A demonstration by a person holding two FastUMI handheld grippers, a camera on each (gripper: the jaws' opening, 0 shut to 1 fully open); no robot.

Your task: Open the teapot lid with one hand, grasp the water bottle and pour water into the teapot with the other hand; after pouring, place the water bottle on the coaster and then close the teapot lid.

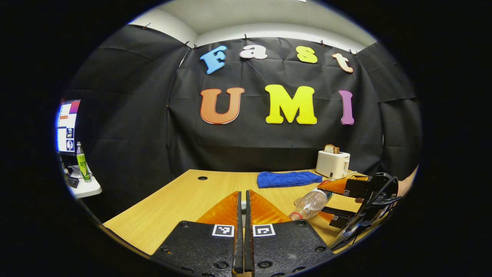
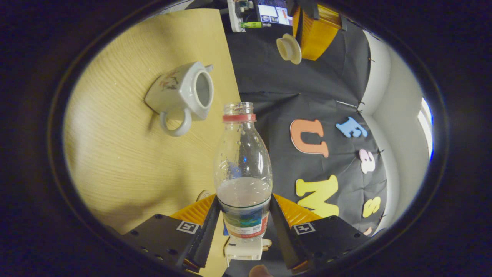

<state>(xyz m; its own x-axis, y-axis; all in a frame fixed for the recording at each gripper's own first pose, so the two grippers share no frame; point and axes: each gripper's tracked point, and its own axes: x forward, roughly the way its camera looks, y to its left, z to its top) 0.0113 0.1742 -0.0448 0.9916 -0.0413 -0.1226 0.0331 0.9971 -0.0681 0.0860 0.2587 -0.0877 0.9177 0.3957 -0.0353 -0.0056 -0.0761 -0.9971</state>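
Teapot [image 2: 180, 92] sat open on the table [image 2: 127, 161]; the left gripper [image 2: 303, 32] pinched its lid [image 2: 289, 48] aloft. The right gripper [image 2: 243, 215] clamped the tilted bottle [image 2: 243, 169]. Pouring was under way, likely needing the mouth brought over the opening.

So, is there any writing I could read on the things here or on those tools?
Nothing legible.
Water bottle label: print too blurred.
Green bottle label: too small.
Monitor: too small.
Left tool and right tool: square black-and-white markers, patterns, no words.
Teapot: painted motif, no words visible.
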